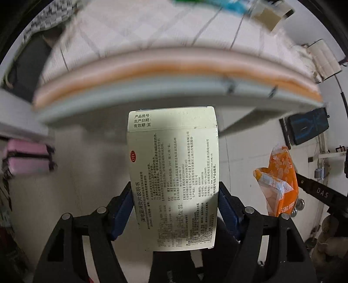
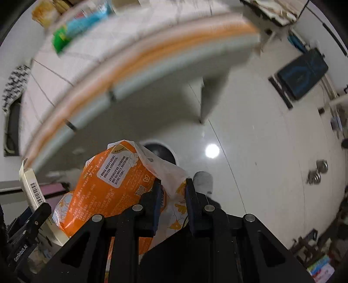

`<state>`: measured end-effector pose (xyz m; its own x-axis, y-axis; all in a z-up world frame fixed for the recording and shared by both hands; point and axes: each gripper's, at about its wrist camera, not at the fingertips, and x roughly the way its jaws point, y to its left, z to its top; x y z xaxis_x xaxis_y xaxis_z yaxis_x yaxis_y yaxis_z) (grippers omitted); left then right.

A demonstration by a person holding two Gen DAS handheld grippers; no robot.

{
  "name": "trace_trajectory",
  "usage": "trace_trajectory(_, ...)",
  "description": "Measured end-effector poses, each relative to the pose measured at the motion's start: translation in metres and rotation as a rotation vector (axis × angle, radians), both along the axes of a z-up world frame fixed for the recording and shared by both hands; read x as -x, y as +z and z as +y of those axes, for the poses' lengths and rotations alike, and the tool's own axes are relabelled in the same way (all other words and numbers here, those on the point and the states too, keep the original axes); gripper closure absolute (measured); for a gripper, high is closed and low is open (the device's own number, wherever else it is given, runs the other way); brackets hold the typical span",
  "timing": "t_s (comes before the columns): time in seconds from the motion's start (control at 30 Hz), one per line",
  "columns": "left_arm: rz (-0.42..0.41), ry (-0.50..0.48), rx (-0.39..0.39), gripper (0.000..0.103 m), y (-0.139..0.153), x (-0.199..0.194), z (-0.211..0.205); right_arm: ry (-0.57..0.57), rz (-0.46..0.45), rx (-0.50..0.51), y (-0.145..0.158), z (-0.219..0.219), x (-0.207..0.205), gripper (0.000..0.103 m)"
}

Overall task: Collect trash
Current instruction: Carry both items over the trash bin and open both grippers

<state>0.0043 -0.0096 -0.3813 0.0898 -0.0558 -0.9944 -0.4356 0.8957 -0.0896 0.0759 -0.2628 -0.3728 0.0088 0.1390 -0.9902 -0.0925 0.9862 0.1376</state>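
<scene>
My left gripper (image 1: 175, 196) is shut on a pale medicine box (image 1: 174, 174) printed with small text and a red OTC mark; it holds the box off the floor, in front of the table edge. The box also shows in the right wrist view (image 2: 32, 191). My right gripper (image 2: 173, 189) is shut on an orange snack bag (image 2: 113, 187), crumpled, with its torn white top folded over. The bag also shows in the left wrist view (image 1: 280, 180), to the right of the box. A round dark-lined bin (image 2: 161, 152) stands on the floor beyond the bag, partly hidden by it.
A table with a white checked cloth and orange-and-blue edge (image 1: 152, 74) spans the top, blurred. On it lie blue and green wrappers (image 2: 71, 28) and a packet (image 2: 45, 13). A table leg (image 2: 204, 104) stands on glossy white floor. A dark screen (image 2: 302, 71) and pink cases (image 1: 28, 156) sit aside.
</scene>
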Motion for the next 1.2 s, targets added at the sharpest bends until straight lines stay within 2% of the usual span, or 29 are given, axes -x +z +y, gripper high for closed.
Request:
trace_trajectory(0.13, 0.052, 0.043, 0.056, 0.033, -0.077, 0.001, 0.005, 0.009, 0.081, 0.025, -0.070, -0.001, 0.013, 0.081)
trace_trajectory(0.2, 0.076, 0.072, 0.083, 0.033, -0.119, -0.002, 0.010, 0.013, 0.112, 0.040, -0.115, 0.002, 0.016, 0.081)
trace_trajectory(0.23, 0.087, 0.088, 0.105, 0.033, -0.146, -0.004, 0.013, 0.015, 0.124, 0.045, -0.135, 0.004, 0.016, 0.081)
trace_trajectory(0.37, 0.115, 0.112, 0.156, 0.033, -0.223, -0.013, 0.018, 0.034, 0.147, 0.068, -0.213, 0.016, 0.007, 0.081)
trace_trajectory(0.47, 0.112, 0.134, 0.219, 0.032, -0.271, -0.022, 0.024, 0.047, 0.162, 0.079, -0.279, 0.028, 0.000, 0.081)
trace_trajectory(0.57, 0.118, 0.185, 0.309, 0.030, -0.310, -0.025, 0.033, 0.057, 0.165, 0.082, -0.331, 0.038, -0.002, 0.081)
trace_trajectory(0.6, 0.123, 0.199, 0.327, 0.026, -0.318, -0.026, 0.035, 0.061, 0.162, 0.087, -0.342, 0.043, -0.001, 0.080)
trace_trajectory(0.63, 0.123, 0.210, 0.340, 0.021, -0.324, -0.026, 0.037, 0.071, 0.165, 0.088, -0.357, 0.048, -0.002, 0.080)
trace_trajectory(0.67, 0.123, 0.218, 0.340, 0.010, -0.329, -0.026, 0.039, 0.077, 0.171, 0.084, -0.366, 0.054, -0.001, 0.079)
trace_trajectory(0.7, 0.122, 0.221, 0.334, 0.007, -0.329, -0.025, 0.038, 0.086, 0.184, 0.079, -0.379, 0.058, -0.002, 0.076)
trace_trajectory(0.83, 0.128, 0.224, 0.293, 0.007, -0.325, -0.013, 0.040, 0.097, 0.208, 0.034, -0.405, 0.069, -0.003, 0.063)
trace_trajectory(0.87, 0.130, 0.219, 0.275, 0.007, -0.321, -0.004, 0.044, 0.098, 0.208, 0.023, -0.403, 0.071, -0.003, 0.059)
trace_trajectory(0.9, 0.135, 0.212, 0.250, 0.007, -0.318, -0.002, 0.044, 0.103, 0.203, 0.012, -0.403, 0.073, -0.002, 0.048)
trace_trajectory(0.93, 0.139, 0.201, 0.210, 0.007, -0.311, 0.000, 0.043, 0.106, 0.196, 0.006, -0.400, 0.073, -0.001, 0.040)
trace_trajectory(0.97, 0.141, 0.192, 0.183, 0.007, -0.310, 0.001, 0.042, 0.110, 0.187, 0.001, -0.397, 0.074, -0.001, 0.036)
trace_trajectory(1.03, 0.150, 0.170, 0.128, 0.007, -0.299, 0.006, 0.041, 0.126, 0.175, -0.008, -0.390, 0.076, 0.000, 0.017)
trace_trajectory(1.1, 0.158, 0.151, 0.081, 0.007, -0.288, 0.011, 0.040, 0.158, 0.157, -0.003, -0.381, 0.076, 0.002, 0.006)
trace_trajectory(1.2, 0.169, 0.127, 0.033, 0.007, -0.271, 0.015, 0.035, 0.236, 0.110, 0.045, -0.359, 0.084, 0.008, 0.003)
